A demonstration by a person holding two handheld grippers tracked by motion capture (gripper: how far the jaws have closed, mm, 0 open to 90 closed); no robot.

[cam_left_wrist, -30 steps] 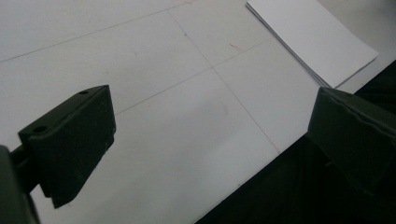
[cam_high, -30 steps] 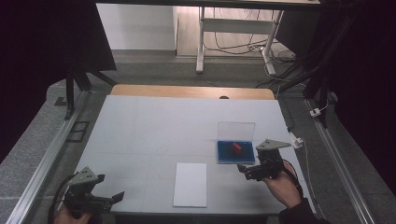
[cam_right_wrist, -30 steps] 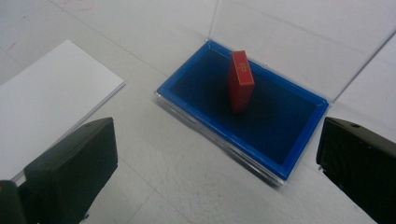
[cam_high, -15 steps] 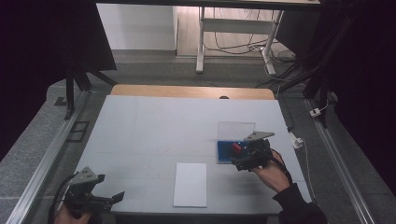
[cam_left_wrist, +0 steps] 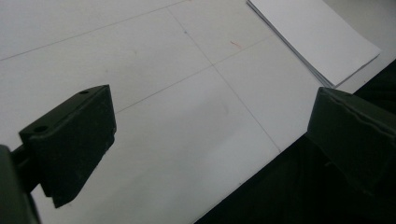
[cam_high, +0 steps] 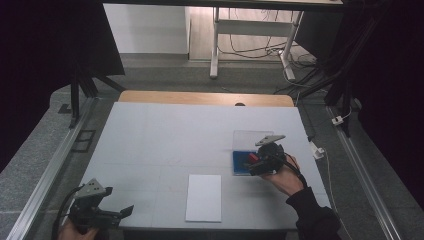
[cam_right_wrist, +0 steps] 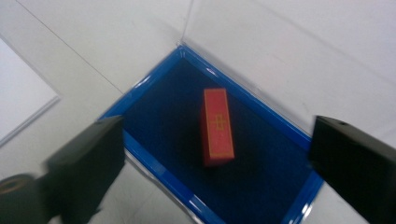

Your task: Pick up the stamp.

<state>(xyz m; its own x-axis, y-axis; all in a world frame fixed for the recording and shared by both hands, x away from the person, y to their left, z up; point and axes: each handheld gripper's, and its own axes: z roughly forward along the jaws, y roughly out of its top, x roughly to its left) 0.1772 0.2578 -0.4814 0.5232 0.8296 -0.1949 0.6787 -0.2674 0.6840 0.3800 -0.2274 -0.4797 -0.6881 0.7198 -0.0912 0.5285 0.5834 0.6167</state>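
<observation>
A small red block [cam_right_wrist: 218, 126] with gold markings lies inside a blue-lined tray [cam_right_wrist: 144, 83]; from the high view the red block [cam_high: 253, 158] is partly covered by my right gripper [cam_high: 252, 166]. That right gripper [cam_right_wrist: 217, 140] hovers over the tray [cam_high: 239, 169] with its jaws wide on either side of the block and not touching it. They have just been closing a little. A clear lid [cam_high: 247, 139] stands up at the tray's far side. My left gripper [cam_high: 121, 213] rests at the near left table edge, open on nothing [cam_left_wrist: 210, 126].
A white sheet of paper [cam_high: 204, 197] lies near the front edge, left of the tray; its corner shows as paper [cam_left_wrist: 317, 37] in the left gripper view. The white table [cam_high: 175, 135] ends in a wooden strip at the back. Metal rails run along both sides.
The right hand has carried its gripper leftward and slightly down, from beside the tray to over the red block. The left gripper has not moved.
</observation>
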